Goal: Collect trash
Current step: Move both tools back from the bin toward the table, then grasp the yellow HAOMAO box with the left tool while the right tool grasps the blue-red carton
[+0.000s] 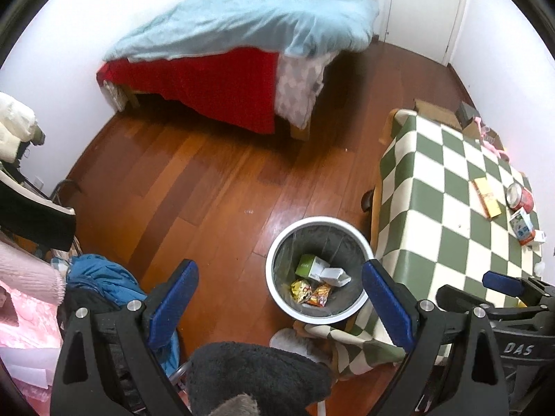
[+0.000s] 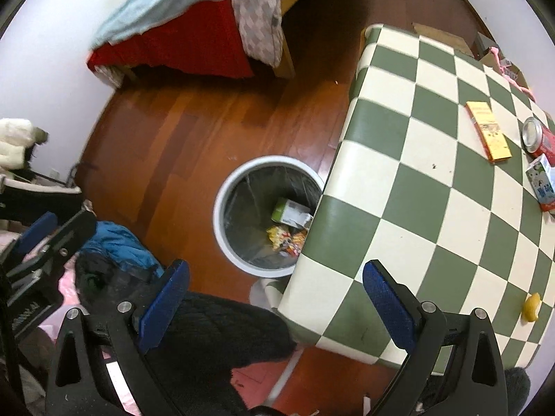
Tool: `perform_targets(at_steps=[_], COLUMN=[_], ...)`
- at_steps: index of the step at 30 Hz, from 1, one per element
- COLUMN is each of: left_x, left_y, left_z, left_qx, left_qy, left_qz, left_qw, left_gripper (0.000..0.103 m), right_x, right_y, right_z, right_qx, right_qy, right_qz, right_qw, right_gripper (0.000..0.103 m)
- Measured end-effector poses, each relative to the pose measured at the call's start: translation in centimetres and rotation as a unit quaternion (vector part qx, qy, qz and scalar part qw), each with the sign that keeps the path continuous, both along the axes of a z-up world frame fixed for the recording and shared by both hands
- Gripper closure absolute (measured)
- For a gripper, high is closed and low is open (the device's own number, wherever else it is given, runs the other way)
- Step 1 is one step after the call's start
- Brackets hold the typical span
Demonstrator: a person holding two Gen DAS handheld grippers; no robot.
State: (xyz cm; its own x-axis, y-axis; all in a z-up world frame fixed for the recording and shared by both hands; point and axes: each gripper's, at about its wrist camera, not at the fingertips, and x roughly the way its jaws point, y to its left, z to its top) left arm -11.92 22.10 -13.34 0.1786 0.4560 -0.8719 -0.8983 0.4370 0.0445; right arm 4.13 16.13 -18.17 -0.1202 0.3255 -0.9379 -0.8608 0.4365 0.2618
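Jaws of left gripper point(image 1: 280, 289) and right gripper point(image 2: 275, 289) wide open, empty; bin point(image 1: 277, 298) beside checkered table point(image 2: 433, 180), wood floor point(image 1: 194, 180).

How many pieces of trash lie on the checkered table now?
5: yellow box, red can beside it, milk carton below the can, yellow peel near the front edge, small white box. More may be hidden.

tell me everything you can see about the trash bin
The trash bin is round with a thick white rim and what looks like a clear plastic liner over a dark grey inside. It stands upright and open on the wooden floor, tight against the corner of the green-and-cream checkered table, whose edge hides part of it in the right wrist view. Inside lie a green-and-white carton, a small white box and two bright snack wrappers. Neither claw touches it.
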Motion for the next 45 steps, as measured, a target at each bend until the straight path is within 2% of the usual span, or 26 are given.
perform_targets(at_steps=[4, 7, 13, 18, 23, 27, 30, 33, 34, 36, 38, 40, 43, 45], left_x=[2.1, 5.3, 15.5, 25.2, 33.2, 37.7, 40.2, 41.7, 42.1, 42.9, 43.7, 44.5, 45.5, 46.0], left_y=[-1.5, -2.8, -4.9, -5.7, -5.4, -4.5, -3.8, -3.3, -3.2, -3.1, -2.8, -2.6, -2.2, -2.1], left_z=[2.0, 3.0, 2.0, -1.2, -5.7, -9.1, -11.2, -12.6, -12.9, -13.4, -13.9, -14.4, -15.3, -15.9], left_qx=[0.014, 0.015, -0.004, -0.026, -0.046, -0.065, -0.084, -0.107, -0.114, -0.131, -0.152, -0.18, -0.214, -0.228], left_qy=[-0.008, -0.024, -0.029, -0.02, 0.006, 0.025, 0.042, 0.044, 0.044, 0.04, 0.033, 0.028, 0.02, 0.023], left_qz=[-0.005, -0.029, -0.098, -0.128, -0.132, -0.139, -0.143, -0.146, -0.147, -0.147, -0.143, -0.134, -0.116, -0.107], left_qw=[0.9999, 0.9992, 0.9948, 0.9913, 0.9901, 0.9878, 0.9852, 0.9825, 0.9816, 0.9797, 0.9773, 0.9742, 0.9698, 0.9675], left_gripper=[0.007, 0.007, 0.007, 0.007, 0.007, 0.007, 0.007, 0.007, 0.007, 0.007, 0.007, 0.007, 0.007, 0.008], right_x=[1.9, 3.9, 11.6, 21.2, 31.2, 36.4, 38.3, 39.4, 39.3, 39.6, 40.4, 41.4, 43.2, 43.8], right_y=[-2.4, -4.4, -9.4, -13.6, -14.6, -13.7, -12.2, -10.2, -9.8, -9.4, -9.6, -10.3, -12.2, -13.0], right_z=[3.1, 4.9, 5.9, 3.2, -1.7, -5.1, -7.2, -9.6, -9.8, -10.8, -11.2, -11.3, -11.4, -11.4], right_qx=[0.038, 0.057, 0.066, 0.029, -0.026, -0.069, -0.094, -0.124, -0.13, -0.139, -0.138, -0.13, -0.107, -0.094], right_qy=[0.021, 0.028, 0.029, -0.002, -0.04, -0.077, -0.088, -0.096, -0.095, -0.084, -0.064, -0.03, 0.037, 0.058], right_qz=[-0.018, -0.035, -0.107, -0.185, -0.216, -0.196, -0.161, -0.113, -0.106, -0.1, -0.122, -0.162, -0.249, -0.283], right_qw=[0.999, 0.997, 0.992, 0.982, 0.975, 0.975, 0.978, 0.981, 0.981, 0.982, 0.981, 0.978, 0.962, 0.953], right_gripper=[0.002, 0.002, 0.002, 0.002, 0.002, 0.003, 0.007, 0.014, 0.02, 0.032, 0.047, 0.05, 0.052, 0.052])
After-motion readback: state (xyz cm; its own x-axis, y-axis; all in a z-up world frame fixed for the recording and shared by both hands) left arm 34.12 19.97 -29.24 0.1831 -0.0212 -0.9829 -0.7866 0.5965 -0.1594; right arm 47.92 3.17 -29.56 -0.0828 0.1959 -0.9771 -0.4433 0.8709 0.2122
